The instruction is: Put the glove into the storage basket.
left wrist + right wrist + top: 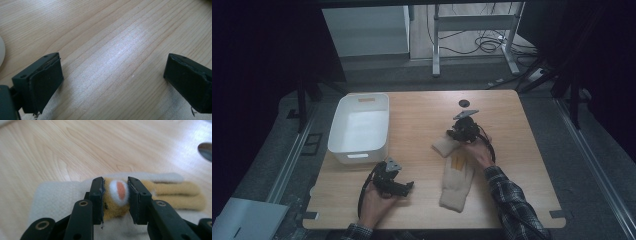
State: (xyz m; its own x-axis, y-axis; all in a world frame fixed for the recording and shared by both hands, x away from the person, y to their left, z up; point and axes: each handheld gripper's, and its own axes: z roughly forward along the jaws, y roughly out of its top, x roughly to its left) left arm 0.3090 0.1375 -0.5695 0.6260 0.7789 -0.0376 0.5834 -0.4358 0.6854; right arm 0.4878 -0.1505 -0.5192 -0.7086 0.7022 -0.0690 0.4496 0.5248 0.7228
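- While the wooden surface (512, 125) carries a white bin (360, 128) at upper left, cream socks (456, 181) lie centre-right.
- Right tool (115, 190) is clamped on the sock's tan patch (117, 195): grasp step; next likely lift toward bin.
- Left tool (112, 72) gapes wide, idle at lower left.

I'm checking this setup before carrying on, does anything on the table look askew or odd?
Only the cream sock: its upper end is bunched and pulled sideways toward the bin, because the right hand-held gripper is shut on its yellow animal patch. The left hand-held gripper is open over bare table. Nothing looks spilled or damaged.
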